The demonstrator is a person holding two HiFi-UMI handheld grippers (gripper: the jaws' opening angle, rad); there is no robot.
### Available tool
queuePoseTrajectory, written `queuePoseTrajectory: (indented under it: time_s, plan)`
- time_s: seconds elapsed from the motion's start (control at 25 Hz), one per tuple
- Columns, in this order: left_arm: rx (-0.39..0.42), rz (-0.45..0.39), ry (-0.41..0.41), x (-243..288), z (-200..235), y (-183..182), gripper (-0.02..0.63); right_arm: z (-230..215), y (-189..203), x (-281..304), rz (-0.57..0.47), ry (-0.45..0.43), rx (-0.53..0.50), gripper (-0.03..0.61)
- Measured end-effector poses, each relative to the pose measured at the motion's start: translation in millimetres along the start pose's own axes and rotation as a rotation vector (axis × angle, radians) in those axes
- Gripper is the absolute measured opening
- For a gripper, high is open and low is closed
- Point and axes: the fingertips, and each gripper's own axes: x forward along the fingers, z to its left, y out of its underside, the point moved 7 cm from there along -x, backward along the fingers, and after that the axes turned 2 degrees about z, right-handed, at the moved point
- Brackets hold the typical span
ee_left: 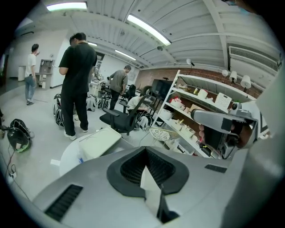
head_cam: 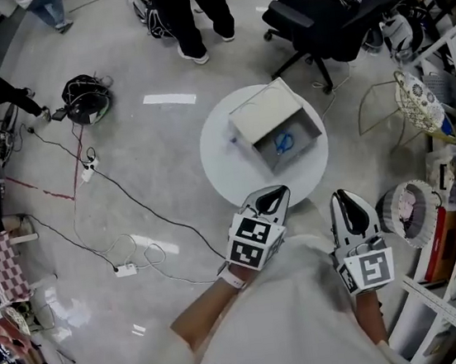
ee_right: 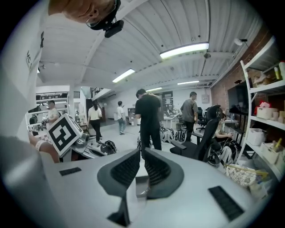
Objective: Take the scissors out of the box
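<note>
Head view looks down on a round white table (head_cam: 224,165) with an open box (head_cam: 304,122) on it. The scissors (head_cam: 284,142) lie on the box floor, towards its near right corner. Only their blue handles read clearly; they are too small to tell which way the blades point or how their long axis runs. Nothing else shows inside the box, and its lid (head_cam: 264,106) is folded back on the far left side. Both grippers are on the near side of the table, side by side and apart from each other, their tips aimed forward and slightly down towards the box. The left gripper (head_cam: 274,193) has its tip over the table's near rim; the right gripper (head_cam: 341,198) sits just off the rim to the right. Neither touches the box or the scissors. In each gripper view the jaws stand together with nothing between them. A bare left forearm (head_cam: 207,309) in a white sleeve runs back from the left gripper. An office chair (head_cam: 314,16) stands beyond the table, and people stand further off.
</note>
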Motion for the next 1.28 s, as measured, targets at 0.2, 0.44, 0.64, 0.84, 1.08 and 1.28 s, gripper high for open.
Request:
queuePoseTrajectory:
  time_s: [0.2,0.44,0.64,0.84,1.08,1.28]
  plan:
    - [-0.018,0.011,-0.035,20,14,-7,0.011,-14,1,16,0.026,-0.022,-0.009,0.074]
    - [0.007,0.081,-0.074,53,30,-17,0.011,-30,-10,33,0.022,-0.026,0.015,0.074]
    - [0.027,0.12,-0.112,85,45,-20,0.011,-47,-9,54,0.038,-0.03,0.038,0.074]
    - [0.032,0.174,-0.166,120,67,-8,0.012,-59,-3,73,0.068,-0.041,0.04,0.074]
    - [0.064,0.248,-0.24,158,85,13,0.014,-68,17,89,0.113,-0.072,0.061,0.074]
    - [0.054,0.306,-0.211,186,95,24,0.014,-76,26,102,0.124,-0.074,0.1,0.074]
